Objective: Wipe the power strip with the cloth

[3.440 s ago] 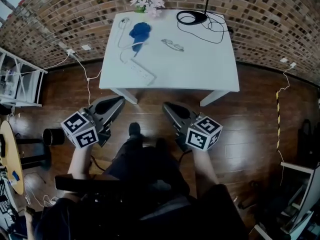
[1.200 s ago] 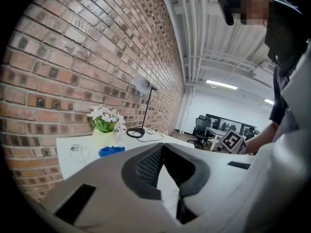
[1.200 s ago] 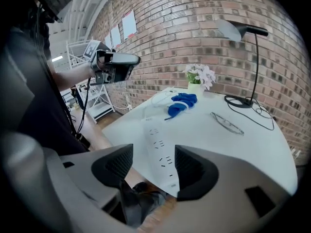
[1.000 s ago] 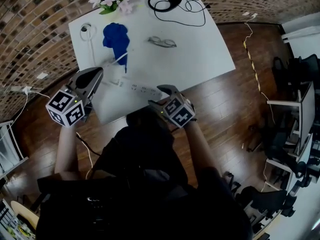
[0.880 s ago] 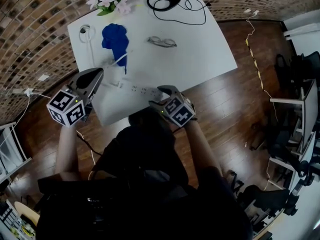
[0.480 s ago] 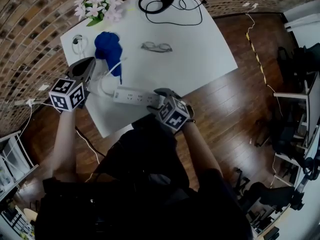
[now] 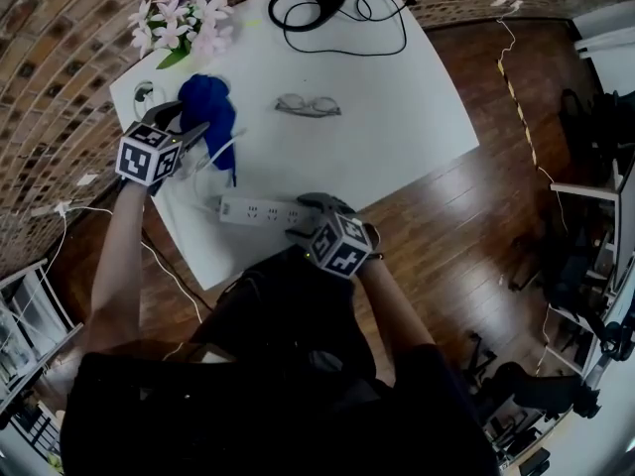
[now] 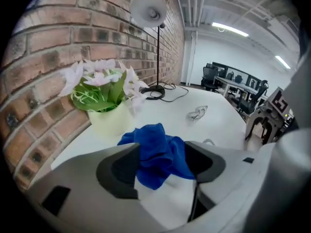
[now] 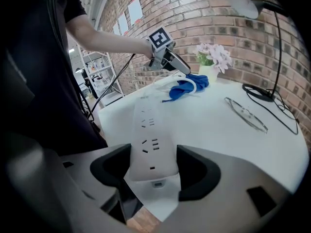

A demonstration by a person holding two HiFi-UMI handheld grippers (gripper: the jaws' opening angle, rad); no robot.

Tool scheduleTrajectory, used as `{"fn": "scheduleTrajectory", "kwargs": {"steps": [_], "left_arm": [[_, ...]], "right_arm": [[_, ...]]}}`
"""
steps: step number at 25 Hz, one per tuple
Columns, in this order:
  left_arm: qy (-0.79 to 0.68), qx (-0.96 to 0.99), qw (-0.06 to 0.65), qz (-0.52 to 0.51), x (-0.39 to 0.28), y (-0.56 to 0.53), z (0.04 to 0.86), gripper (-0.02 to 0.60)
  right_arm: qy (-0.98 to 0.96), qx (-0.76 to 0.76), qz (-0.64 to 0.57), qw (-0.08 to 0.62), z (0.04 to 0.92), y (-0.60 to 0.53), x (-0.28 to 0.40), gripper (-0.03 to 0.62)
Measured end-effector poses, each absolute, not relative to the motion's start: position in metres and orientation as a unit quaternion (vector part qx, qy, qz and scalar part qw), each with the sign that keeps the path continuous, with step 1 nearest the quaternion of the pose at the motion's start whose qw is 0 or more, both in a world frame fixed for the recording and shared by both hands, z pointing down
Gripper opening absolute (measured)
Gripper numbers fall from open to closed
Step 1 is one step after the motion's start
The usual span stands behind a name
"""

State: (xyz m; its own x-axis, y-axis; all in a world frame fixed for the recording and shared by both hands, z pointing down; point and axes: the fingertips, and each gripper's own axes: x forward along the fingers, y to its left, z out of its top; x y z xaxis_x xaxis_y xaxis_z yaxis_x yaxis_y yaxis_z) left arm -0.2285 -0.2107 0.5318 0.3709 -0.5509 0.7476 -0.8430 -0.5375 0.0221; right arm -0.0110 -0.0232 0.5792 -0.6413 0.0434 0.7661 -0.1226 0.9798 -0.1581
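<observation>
Your left gripper (image 8: 160,168) jaws just opening around the blue cloth (image 8: 156,149), your right gripper (image 9: 153,174) jaws widening too, power strip (image 9: 149,130) end between them, seemingly unclamped

White power strip (image 7: 260,211) lies flat along counter's (image 7: 397,107) near edge by its near corner; crumpled blue cloth (image 7: 208,107) sits toward far-left corner.

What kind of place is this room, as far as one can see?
Probably an open office or lab: a white table beside a brick wall, rows of desks with office chairs behind, strip lights overhead.
</observation>
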Motion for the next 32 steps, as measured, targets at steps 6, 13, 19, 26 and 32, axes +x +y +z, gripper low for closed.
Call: {"fn": "scheduleTrajectory", "kwargs": {"steps": [6,13,19,26,32], "left_arm": [[-0.397,0.792,0.204,0.416,-0.222,-0.225,0.570,0.314],[-0.405,0.783,0.218,0.419,-0.226,-0.232,0.586,0.303],[-0.450,0.769,0.231,0.391,-0.237,-0.237,0.585,0.122],[-0.474,0.760,0.243,0.372,-0.240,-0.228,0.581,0.106],[-0.526,0.755,0.241,0.310,-0.255,-0.231,0.542,0.100]], "right_arm": [[-0.903,0.016,0.101,0.418,0.581,-0.039,-0.014,0.301],[-0.914,0.023,0.081,0.396,0.580,-0.040,-0.014,0.298],[-0.918,0.017,0.085,0.386,0.582,-0.038,-0.014,0.299],[-0.925,0.030,0.083,0.371,0.583,-0.040,-0.015,0.299],[-0.927,0.032,0.083,0.365,0.582,-0.039,-0.013,0.299]]}}
